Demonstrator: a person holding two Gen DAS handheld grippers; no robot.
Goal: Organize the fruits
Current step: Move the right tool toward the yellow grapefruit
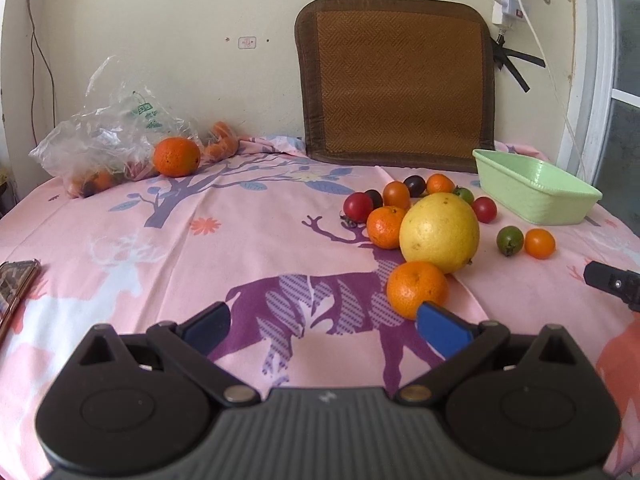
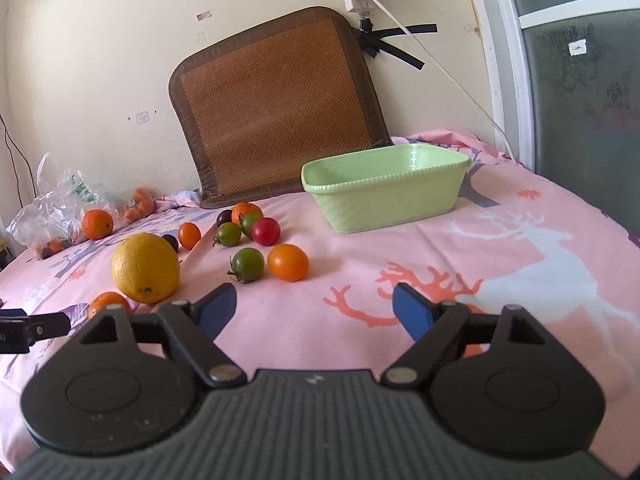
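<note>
Right wrist view: right gripper (image 2: 314, 309) was spread w/ nothing between, orange tomato (image 2: 288, 262) just beyond & slightly left, green tub (image 2: 384, 192) farther right.

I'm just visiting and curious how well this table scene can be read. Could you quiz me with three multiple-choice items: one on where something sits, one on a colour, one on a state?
1. Where is the plastic bag?
A. At the table's far left, by the wall
B. Inside the basin
C. Under the grapefruit

2. What colour is the basin?
A. Blue
B. Light green
C. Red

3. What is the right gripper holding?
A. A tomato
B. An orange
C. Nothing

Answers:
1. A: the bag lies at the far left beside a loose orange.
2. B: its walls and rim are pale green.
3. C: the fingers stand apart over bare pink cloth.
</note>
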